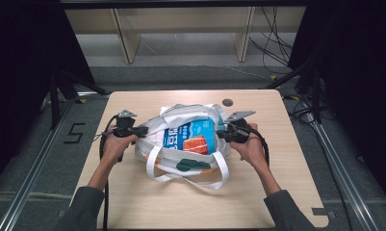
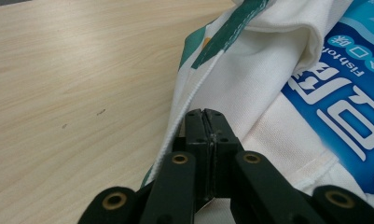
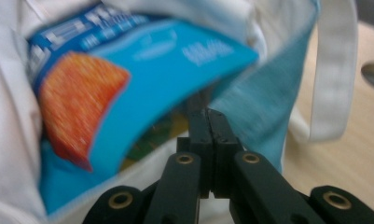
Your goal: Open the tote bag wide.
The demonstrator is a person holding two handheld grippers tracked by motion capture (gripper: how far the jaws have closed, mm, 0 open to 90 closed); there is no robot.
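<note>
Left gripper [image 1: 141, 130] clenched on white tote bag [image 1: 154, 139] rim at 9 o'clock, right gripper [image 1: 221, 133] clenched on rim at 3 o'clock, bag mid-table [image 1: 133, 202] with blue snack packet [image 1: 190, 137] inside, white handles [image 1: 219, 168] trailing toward 6 o'clock

bags – 1 [image 1: 181, 154] | snack packets – 1 [image 1: 193, 137] | tongs – 2 [image 1: 141, 131] [image 1: 220, 133]
</note>
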